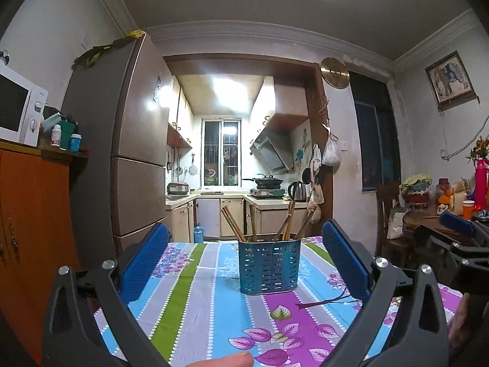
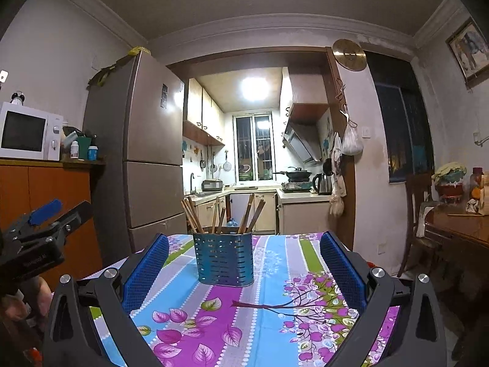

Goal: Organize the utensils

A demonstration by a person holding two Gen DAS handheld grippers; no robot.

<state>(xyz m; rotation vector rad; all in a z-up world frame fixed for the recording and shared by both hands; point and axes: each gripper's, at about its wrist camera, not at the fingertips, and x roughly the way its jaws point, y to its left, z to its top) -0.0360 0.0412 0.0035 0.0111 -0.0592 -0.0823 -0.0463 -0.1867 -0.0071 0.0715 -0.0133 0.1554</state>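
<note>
A blue metal holder with rows of little slots [image 1: 269, 267] stands upright on the desk with the striped, flowery cloth [image 1: 195, 299]. It is oval and open at the top. Brown wooden chopsticks [image 1: 233, 224] stick up out of it and lean out to both sides. In the right wrist view about seven sticks show above the rim, but some hide behind others, so the count is not sure. There is one holder.

The left tongs [image 1: 246, 260] are spread wide and hold nothing. The holder sits ahead of them, right between their two blue ribbed pads [image 1: 143, 263], not touching either one. A fingertip [image 1: 232, 360] shows at the bottom edge of that view.

The right tongs [image 2: 244, 263] are spread wide too and are empty. From them the holder stands ahead and a little toward their left pad, with a gap on each side.

Each pair of tongs can be seen off to the side in the other one's view. There are two tongs in all, and each has two blue pads.
</note>
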